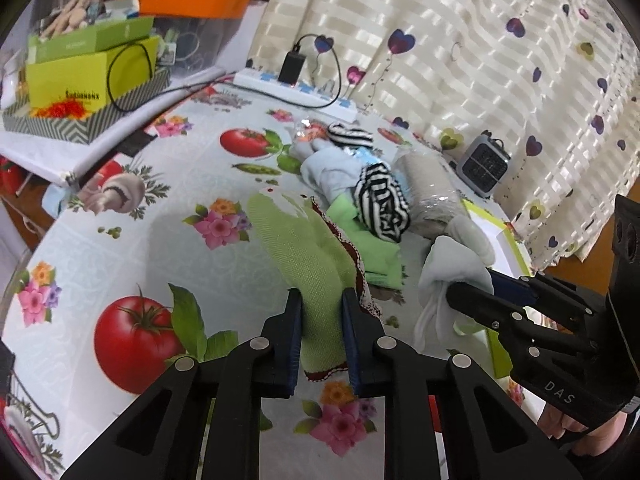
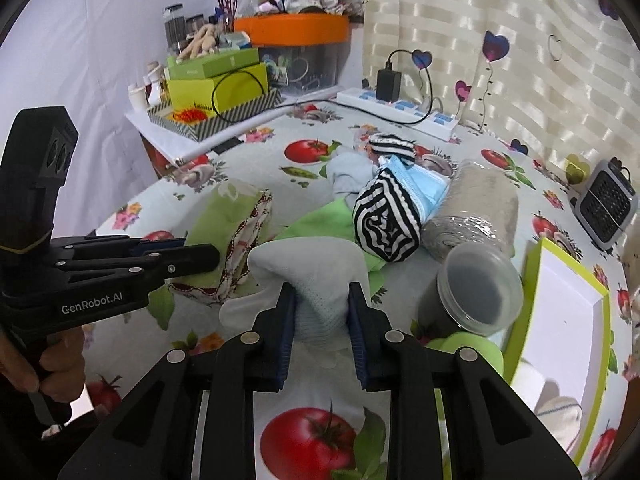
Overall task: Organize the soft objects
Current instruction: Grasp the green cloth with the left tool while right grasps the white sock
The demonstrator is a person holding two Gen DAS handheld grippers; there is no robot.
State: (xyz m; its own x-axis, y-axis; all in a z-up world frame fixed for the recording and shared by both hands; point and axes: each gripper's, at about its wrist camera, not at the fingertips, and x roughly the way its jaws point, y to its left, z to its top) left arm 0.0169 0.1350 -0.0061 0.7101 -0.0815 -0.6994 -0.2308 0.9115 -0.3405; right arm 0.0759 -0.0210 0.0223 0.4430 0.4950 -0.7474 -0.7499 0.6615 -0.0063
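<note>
Soft objects lie heaped on a table covered by a cloth printed with tomatoes and flowers.

Left wrist view: the left gripper (image 1: 322, 320) is clamped on a green cloth with a dark red patterned edge (image 1: 308, 248), its blue pads pressing both sides of the fabric, which rises clear of the tablecloth (image 1: 132, 240) beyond the fingertips. To its right the right gripper (image 1: 470, 288) pinches a pale blue-white cloth (image 1: 444, 264). Behind them sit a black-and-white striped bundle (image 1: 382, 204), a folded green fabric (image 1: 376, 248), a light blue garment (image 1: 332, 172), a second striped piece (image 1: 350, 134) and a beige roll in clear wrap (image 1: 430, 188). A white power strip (image 1: 296, 90) with a black charger lies at the table's far edge before a heart-patterned curtain (image 1: 460, 40).

Right wrist view: the right gripper (image 2: 322, 312) grips the pale cloth (image 2: 316, 276) between its pads, the fabric bunched and draped over the fingertips. At left the left gripper (image 2: 208, 256), held by a hand (image 2: 44, 360), holds the green cloth (image 2: 228, 224). The striped bundle (image 2: 386, 224) rests against a blue face mask (image 2: 420, 186) and the beige roll (image 2: 476, 208). A clear-lidded jar (image 2: 476, 292) lies on its side just beside a lime-edged white box (image 2: 560, 308).
</note>
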